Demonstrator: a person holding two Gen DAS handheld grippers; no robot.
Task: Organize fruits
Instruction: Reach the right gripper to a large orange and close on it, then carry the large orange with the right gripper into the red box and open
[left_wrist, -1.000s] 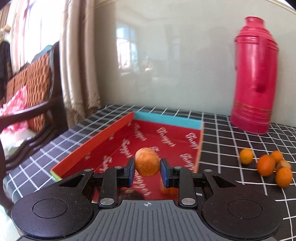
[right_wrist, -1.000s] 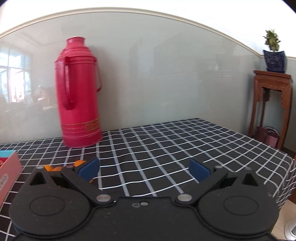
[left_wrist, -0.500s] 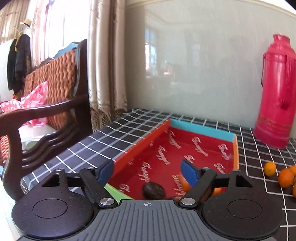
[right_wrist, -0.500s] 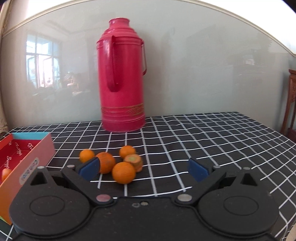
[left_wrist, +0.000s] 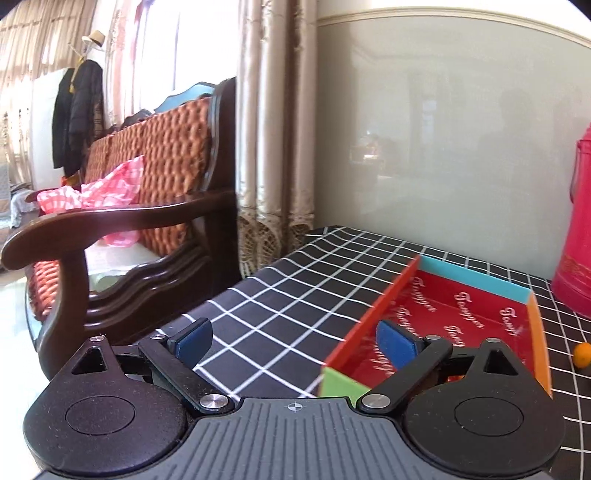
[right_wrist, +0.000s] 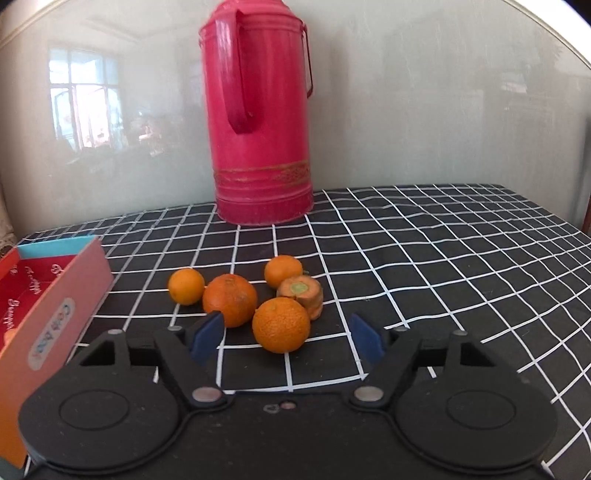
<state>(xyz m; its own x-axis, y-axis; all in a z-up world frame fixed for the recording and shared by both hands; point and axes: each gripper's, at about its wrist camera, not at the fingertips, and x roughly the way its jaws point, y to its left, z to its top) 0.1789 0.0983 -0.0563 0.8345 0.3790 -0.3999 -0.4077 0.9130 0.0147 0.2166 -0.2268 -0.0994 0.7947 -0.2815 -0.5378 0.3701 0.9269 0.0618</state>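
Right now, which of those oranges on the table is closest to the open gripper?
The big orange at the front of the pile, lying almost between the right gripper's open fingers. The other oranges and the carrot stub sit behind it, toward the red thermos.

A home living room: wooden sofa (left_wrist: 140, 206), curtains (left_wrist: 273, 129), hung coat (left_wrist: 74, 114).

The left gripper (left_wrist: 293, 338) is level and low, its 2 blue-padded fingers (left_wrist: 192, 338) spread wide with nothing between them; the left finger sits a little nearer and lower than the right one. The right gripper (right_wrist: 286, 338) is likewise level, its 2 blue pads (right_wrist: 364, 338) held wide apart and gripping nothing, both fingers reaching forward evenly from the black body.
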